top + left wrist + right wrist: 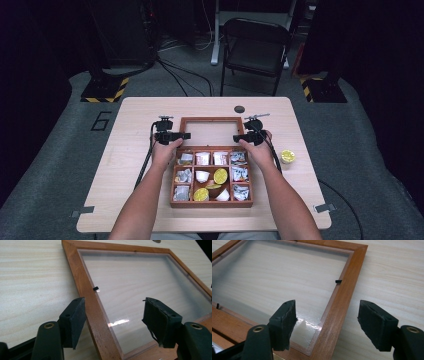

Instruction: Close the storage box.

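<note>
A wooden box [211,176] with twelve compartments sits on the worktop [130,125] near the middle of the near edge. Its glazed lid [212,132] is swung open and lies flat on the worktop behind it, toward the far edge, joined to the box along the shared side. The lid is a wooden frame around a clear pane; the pale worktop grain shows through the pane in both gripper views.

Box contents: silver foil-wrapped packets [183,176] in most compartments, small white cups [202,175] in some, and yellow-topped cups [220,175] in the centre and near row. One more yellow-lidded cup [287,156] stands alone on the worktop, well apart from the box toward the right edge.

Left gripper [113,322]: jaws wide, straddling the left rail [86,292] of the lid frame. The outer jaw is on the worktop side and appears to touch the rail's edge; the inner jaw is over the pane. No clamp on the wood. In the high view the left gripper [172,135] sits at the lid's left side.

Right gripper [327,326]: jaws wide, straddling the right rail [344,290] of the lid. Inner jaw over the pane, outer jaw over bare worktop, both apart from the wood. In the high view the right gripper [248,136] sits at the lid's right side.

A small black clip [95,288] sits on the inside edge of the left rail, another [338,281] on the right rail.

Beyond the far edge: a folding chair [256,47] on grey floor. A round dark hole [239,109] is set in the worktop near the far edge.
</note>
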`<state>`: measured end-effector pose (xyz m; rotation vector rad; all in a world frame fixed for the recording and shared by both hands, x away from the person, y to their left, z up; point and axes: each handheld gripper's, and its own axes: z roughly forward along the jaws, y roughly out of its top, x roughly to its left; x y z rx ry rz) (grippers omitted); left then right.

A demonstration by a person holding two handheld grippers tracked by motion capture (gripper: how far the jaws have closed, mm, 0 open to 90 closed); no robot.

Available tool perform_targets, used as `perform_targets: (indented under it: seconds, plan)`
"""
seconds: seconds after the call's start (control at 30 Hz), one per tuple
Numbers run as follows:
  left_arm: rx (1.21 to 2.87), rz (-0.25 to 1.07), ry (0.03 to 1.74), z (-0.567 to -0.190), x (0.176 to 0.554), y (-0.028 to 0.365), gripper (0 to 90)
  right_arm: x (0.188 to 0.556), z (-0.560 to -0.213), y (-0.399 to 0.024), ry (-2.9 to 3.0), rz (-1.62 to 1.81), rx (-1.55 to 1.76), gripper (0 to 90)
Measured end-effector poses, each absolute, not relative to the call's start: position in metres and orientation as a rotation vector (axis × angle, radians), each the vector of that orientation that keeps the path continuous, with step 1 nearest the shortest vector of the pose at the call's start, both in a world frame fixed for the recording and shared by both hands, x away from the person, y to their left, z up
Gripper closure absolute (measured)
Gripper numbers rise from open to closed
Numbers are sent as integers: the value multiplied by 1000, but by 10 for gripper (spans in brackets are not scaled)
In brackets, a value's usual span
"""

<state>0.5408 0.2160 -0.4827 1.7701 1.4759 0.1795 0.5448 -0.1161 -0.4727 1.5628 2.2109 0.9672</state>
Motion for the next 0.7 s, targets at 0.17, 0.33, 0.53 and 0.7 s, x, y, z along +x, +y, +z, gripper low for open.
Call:
perform_targets:
  seconds: [0.17, 0.33, 0.53, 0.7]
  plan:
    - [1762, 170, 1496, -488, 540, 218, 340, 546, -477, -114, 2227, 970, 1579, 298]
    - [1770, 154, 1508, -494, 540, 222, 346, 547, -480, -112, 2242, 975, 1598, 294]
    - [1750, 131, 1504, -493, 541, 219, 363, 549, -481, -112, 2239, 992, 1621, 289]
    - [1764, 120, 1508, -495, 541, 219, 360, 551, -483, -114, 2244, 1004, 1625, 278]
